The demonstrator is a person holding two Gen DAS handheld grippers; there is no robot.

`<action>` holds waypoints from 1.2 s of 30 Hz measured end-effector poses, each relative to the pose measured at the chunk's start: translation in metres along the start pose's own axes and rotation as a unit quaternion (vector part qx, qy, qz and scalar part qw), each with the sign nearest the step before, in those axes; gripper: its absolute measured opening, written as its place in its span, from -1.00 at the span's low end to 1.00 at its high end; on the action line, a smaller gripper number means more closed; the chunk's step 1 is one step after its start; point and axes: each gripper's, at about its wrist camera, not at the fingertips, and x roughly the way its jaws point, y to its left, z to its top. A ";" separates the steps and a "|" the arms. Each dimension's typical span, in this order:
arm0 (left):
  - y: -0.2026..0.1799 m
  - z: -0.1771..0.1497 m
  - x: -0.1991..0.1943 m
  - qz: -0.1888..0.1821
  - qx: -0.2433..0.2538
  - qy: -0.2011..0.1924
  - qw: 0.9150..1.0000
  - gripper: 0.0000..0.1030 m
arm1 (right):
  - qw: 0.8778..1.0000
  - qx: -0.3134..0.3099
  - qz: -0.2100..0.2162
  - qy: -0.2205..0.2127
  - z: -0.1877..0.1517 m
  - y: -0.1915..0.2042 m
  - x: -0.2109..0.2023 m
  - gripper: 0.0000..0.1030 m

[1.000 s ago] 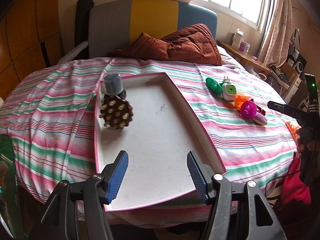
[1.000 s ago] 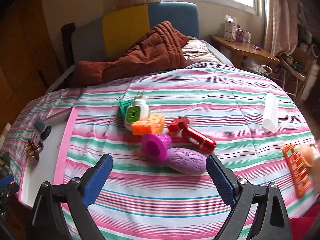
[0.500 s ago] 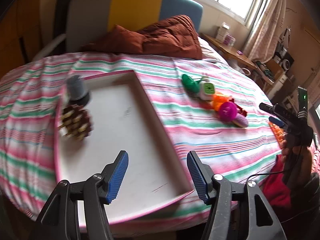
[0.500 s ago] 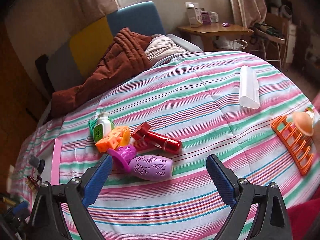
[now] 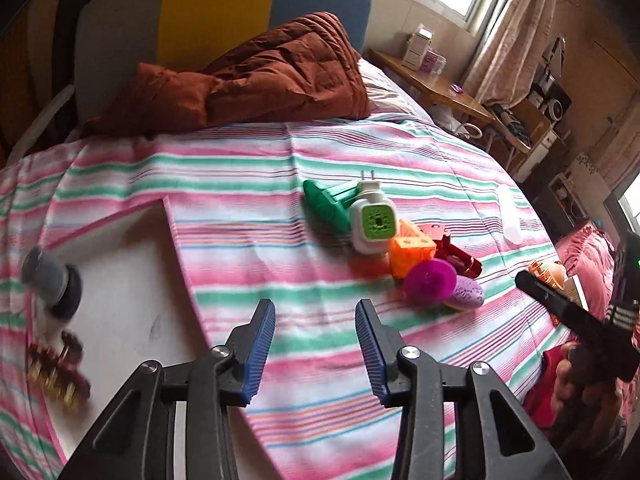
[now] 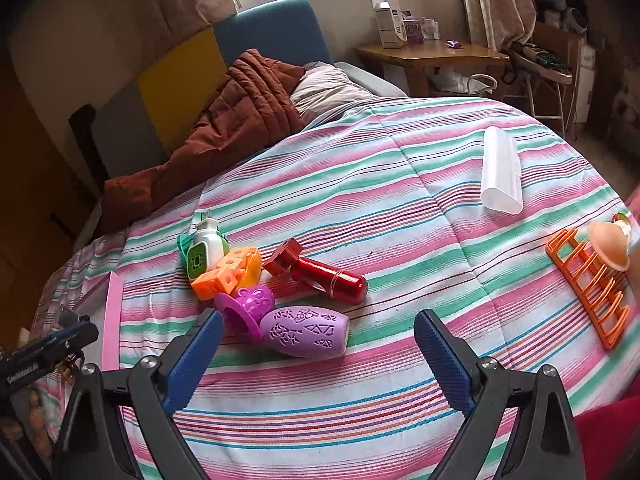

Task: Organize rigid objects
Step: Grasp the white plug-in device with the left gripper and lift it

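Note:
A cluster of small objects lies on the striped bedspread: a purple patterned case, a magenta suction toy, a red cylinder, an orange block, a white-green plug-in device and a green piece. My right gripper is open and empty, just in front of the purple case. My left gripper is open and empty, above the bedspread right of the pink-rimmed white tray. The tray holds a grey-black knob and a brown studded hair clip.
A white plastic case lies far right on the bed. An orange rack with a peach suction cup is at the right edge. A brown quilt is heaped at the headboard. A wooden side table stands beyond.
My left gripper has swung right, off the tray and toward the object cluster. My right gripper has moved closer to the purple case. Both stay open.

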 end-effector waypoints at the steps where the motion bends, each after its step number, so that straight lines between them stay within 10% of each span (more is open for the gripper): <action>1: -0.004 0.007 0.004 -0.014 0.003 0.003 1.000 -0.19 | 1.000 -0.002 -0.001 0.001 0.000 0.000 0.001 0.89; 9: -0.049 0.063 0.045 -0.071 0.030 0.013 0.997 -0.28 | 1.000 -0.004 0.006 0.011 0.000 0.002 0.003 0.90; 36: -0.065 0.083 0.160 -0.012 0.034 0.110 0.993 0.04 | 1.000 0.011 0.021 0.019 0.002 0.000 0.000 0.93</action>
